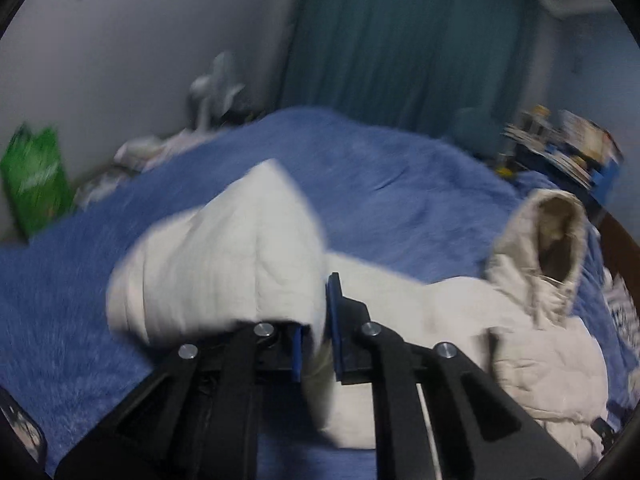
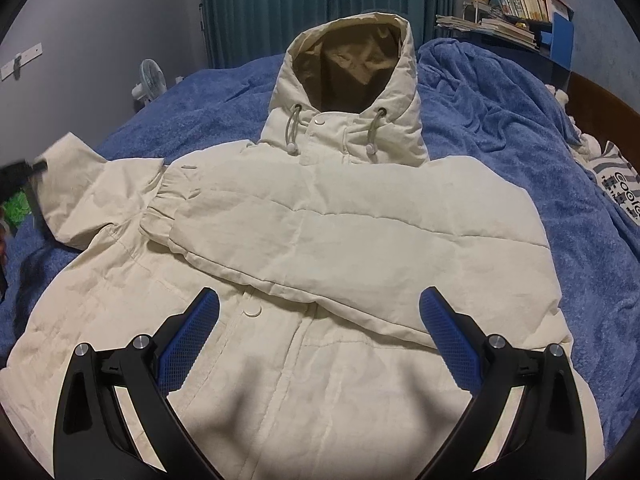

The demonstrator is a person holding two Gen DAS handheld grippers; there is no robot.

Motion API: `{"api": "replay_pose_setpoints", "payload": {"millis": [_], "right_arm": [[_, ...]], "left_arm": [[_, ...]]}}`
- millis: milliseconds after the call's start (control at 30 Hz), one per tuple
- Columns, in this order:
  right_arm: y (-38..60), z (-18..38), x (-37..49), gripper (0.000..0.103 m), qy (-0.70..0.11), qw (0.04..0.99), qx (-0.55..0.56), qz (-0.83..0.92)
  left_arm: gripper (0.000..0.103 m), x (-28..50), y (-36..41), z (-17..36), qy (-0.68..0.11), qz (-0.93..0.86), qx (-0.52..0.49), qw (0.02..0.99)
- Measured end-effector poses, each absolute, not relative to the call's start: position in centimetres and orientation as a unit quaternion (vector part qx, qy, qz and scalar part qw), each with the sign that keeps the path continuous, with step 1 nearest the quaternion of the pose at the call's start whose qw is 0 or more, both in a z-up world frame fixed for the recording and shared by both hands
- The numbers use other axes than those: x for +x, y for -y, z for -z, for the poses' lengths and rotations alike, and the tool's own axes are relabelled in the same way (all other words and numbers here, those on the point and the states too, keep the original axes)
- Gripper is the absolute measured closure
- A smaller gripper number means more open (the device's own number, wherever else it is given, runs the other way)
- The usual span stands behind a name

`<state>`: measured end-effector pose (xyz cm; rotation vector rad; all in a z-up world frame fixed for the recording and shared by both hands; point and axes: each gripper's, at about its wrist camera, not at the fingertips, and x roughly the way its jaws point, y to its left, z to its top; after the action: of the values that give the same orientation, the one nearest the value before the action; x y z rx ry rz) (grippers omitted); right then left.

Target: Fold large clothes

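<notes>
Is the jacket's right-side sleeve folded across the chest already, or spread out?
Folded. In the right wrist view that sleeve lies across the jacket front, cuff near the opposite shoulder; the other sleeve is pinched in the left hand-held gripper.

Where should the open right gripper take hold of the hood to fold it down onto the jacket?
Judging by its pose, at the hood's top rim, coming from above and behind: it stands puffed open beyond the folded sleeve, with that edge free. The right gripper hovers open over the jacket.
</notes>
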<state>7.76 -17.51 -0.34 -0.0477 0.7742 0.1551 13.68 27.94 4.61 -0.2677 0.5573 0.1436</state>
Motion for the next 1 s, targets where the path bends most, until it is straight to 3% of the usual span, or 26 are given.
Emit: {"api": "replay_pose_setpoints", "payload": {"millis": [167, 367, 733, 867, 1000], "right_arm": [[18.4, -0.3, 7.8, 0.006, -0.374, 0.925, -0.005, -0.066], [19.8, -0.1, 8.5, 0.006, -0.388, 0.919, 0.034, -0.058], [24.6, -0.4, 9.6, 0.006, -0.394, 0.911, 0.119, -0.013], [25.0, -0.4, 9.9, 0.007, -0.396, 0.906, 0.152, -0.017], [23.9, -0.5, 9.7, 0.007, -0.397, 0.906, 0.143, -0.026]], "left_arm": [[0.095, 13.1, -20.4, -8.3, -0.235, -0.001, -0.070, 0.970], [0.095, 13.6, -11.2, -8.9, -0.238, 0.101, -0.048, 0.965], [0.093, 14.4, -1.0, -1.1, -0.356, 0.203, 0.020, 0.912], [0.049, 12.8, -1.8, 0.1, -0.404, 0.239, -0.023, 0.883], [0.044, 10.8, -2.9, -0.5, -0.415, 0.205, -0.003, 0.887]]}}
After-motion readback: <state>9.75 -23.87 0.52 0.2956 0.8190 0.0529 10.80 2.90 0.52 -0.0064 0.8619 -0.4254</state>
